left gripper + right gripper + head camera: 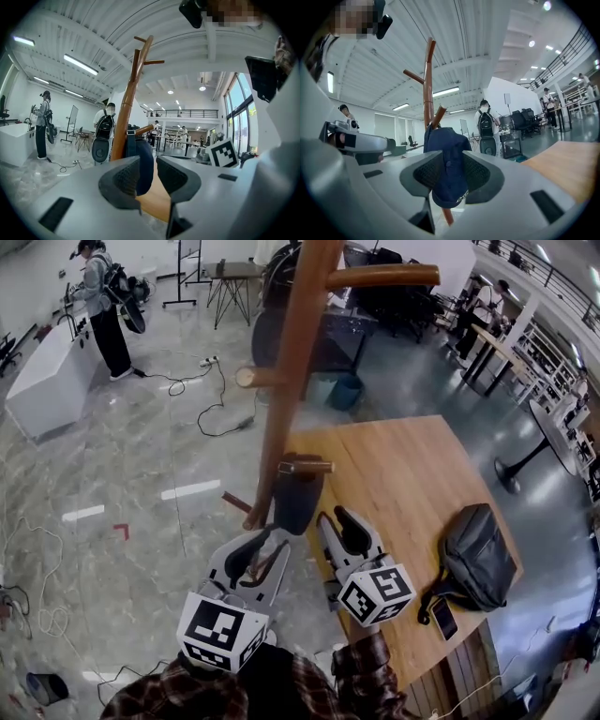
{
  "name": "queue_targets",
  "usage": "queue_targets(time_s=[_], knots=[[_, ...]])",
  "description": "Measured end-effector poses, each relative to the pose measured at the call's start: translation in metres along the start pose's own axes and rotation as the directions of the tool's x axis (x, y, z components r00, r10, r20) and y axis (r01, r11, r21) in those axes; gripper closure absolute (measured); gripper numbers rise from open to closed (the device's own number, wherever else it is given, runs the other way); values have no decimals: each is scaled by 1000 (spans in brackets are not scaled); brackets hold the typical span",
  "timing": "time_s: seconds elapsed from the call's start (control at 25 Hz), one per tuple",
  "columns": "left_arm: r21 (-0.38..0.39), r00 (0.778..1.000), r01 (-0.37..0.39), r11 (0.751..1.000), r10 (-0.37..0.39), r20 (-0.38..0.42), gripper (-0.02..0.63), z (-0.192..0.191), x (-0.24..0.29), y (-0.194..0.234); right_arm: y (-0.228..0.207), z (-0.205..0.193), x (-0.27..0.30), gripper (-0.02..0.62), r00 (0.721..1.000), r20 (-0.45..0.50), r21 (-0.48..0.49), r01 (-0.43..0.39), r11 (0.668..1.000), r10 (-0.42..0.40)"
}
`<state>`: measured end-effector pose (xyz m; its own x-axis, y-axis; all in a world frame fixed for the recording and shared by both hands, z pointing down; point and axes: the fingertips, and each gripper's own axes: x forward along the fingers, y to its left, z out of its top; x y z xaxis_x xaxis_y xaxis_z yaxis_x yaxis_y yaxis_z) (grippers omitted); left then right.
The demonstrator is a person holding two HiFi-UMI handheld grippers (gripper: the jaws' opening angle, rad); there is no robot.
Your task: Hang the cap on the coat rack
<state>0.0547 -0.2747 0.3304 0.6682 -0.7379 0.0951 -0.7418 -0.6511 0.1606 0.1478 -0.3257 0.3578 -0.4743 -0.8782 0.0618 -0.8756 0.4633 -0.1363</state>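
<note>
A wide hall with a glossy grey marble floor (141, 456) spreads out, cables (217, 399) trailing across it and a person (103, 301) standing at a white counter (52, 371) far off. A wooden table (412, 474) fills the right side and carries a dark backpack (476, 554) with a phone (444, 618) just beside it. The wooden coat rack (291, 362) rises at the table's edge. The navy cap (298, 498) hangs on a low peg. The right gripper (334, 516) stands with jaws wide on either side of the cap, not pressing it. The left gripper (266, 536) has its jaws apart and empty.
</note>
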Motion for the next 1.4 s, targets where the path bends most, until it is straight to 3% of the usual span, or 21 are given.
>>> queue_targets(time_s=[0.48, 0.6, 0.68, 0.8, 1.4], knots=[[60, 994, 57, 997, -62, 85, 508, 54, -16, -16, 57, 67, -43, 477, 996, 85, -68, -12, 998, 18], [92, 995, 50, 995, -57, 78, 508, 59, -16, -21, 64, 76, -50, 516, 995, 104, -88, -1, 996, 10], [112, 996, 33, 993, -42, 80, 510, 62, -16, -22, 65, 80, -53, 571, 994, 111, -106, 11, 994, 1], [115, 995, 17, 993, -28, 96, 593, 64, -19, -20, 71, 81, -56, 583, 993, 117, -110, 2, 994, 11], [97, 994, 36, 995, -46, 104, 595, 67, -26, -30, 80, 85, -65, 584, 992, 112, -109, -39, 993, 52]])
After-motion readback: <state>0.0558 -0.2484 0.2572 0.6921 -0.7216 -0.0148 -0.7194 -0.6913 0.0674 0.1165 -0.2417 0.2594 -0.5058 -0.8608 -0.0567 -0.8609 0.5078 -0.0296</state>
